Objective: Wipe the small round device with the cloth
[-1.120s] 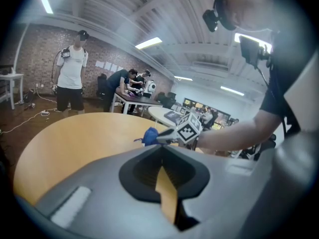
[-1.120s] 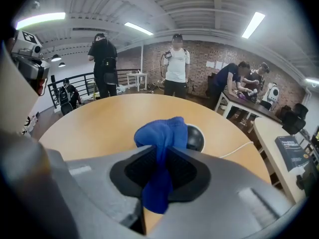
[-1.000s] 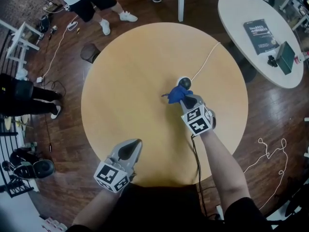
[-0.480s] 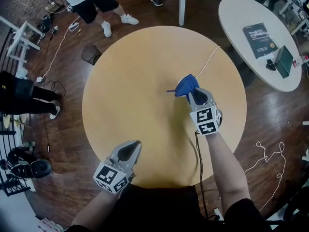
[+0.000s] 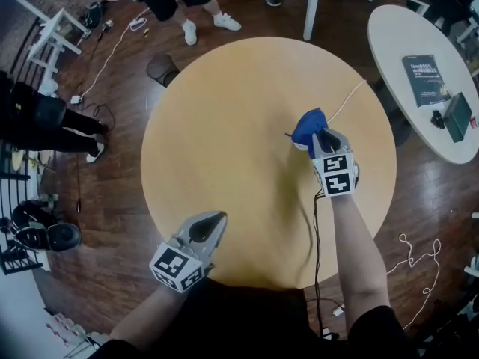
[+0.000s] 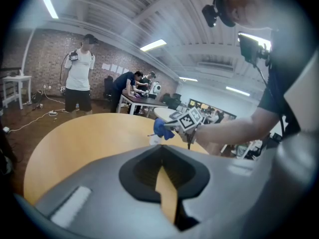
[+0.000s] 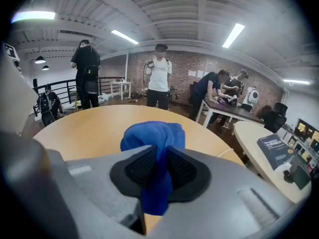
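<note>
Near the front edge of the table [image 5: 224, 126], the left gripper [image 5: 215, 220] hangs with its jaws together on nothing. Further right, the right gripper [image 5: 320, 137] pinches the blue cloth [image 5: 307, 124] by a fold. The cloth is bunched over the small round device [image 6: 154, 140], which sits on the tabletop at the end of its white cable [image 5: 348, 99]. The cloth looks limp and light. The device would probably slide easily, so I'd steady it by its rim.

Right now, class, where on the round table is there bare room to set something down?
Bare: the left half and centre of the table, from the left gripper at the near edge to the far rim. Crowded: the right side, around the right gripper, blue cloth and white cable.
</note>
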`<act>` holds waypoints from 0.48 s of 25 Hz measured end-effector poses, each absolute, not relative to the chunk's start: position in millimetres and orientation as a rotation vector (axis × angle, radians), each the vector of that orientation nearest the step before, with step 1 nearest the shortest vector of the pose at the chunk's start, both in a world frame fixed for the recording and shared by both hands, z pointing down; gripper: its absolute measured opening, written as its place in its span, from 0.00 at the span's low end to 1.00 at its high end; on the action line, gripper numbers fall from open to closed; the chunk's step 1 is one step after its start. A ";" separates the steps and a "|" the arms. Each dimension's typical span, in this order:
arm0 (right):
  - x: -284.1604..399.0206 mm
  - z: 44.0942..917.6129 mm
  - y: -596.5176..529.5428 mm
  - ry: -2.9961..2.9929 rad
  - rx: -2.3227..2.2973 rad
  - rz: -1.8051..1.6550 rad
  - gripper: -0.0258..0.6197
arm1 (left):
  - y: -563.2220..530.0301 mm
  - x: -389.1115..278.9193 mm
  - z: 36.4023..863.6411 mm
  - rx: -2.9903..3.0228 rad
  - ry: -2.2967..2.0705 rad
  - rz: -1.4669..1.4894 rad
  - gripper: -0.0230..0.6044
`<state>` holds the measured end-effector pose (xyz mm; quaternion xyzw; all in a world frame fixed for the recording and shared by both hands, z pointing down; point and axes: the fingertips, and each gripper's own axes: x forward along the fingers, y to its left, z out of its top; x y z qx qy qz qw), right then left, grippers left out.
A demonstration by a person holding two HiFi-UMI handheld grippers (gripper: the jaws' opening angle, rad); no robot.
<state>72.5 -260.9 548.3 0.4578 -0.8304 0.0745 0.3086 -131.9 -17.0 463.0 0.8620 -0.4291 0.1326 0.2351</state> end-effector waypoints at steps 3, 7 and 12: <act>79.4 555.3 -259.4 -2.183 1.229 0.226 0.14 | -16.7 -134.2 462.4 2.357 -1.182 0.361 0.04; 86.3 563.8 -253.9 -2.173 1.234 0.260 0.14 | -17.6 -125.9 464.3 2.361 -1.165 0.358 0.04; 94.2 582.2 -242.5 -2.144 1.235 0.316 0.14 | -15.8 -116.0 466.4 2.380 -1.123 0.375 0.04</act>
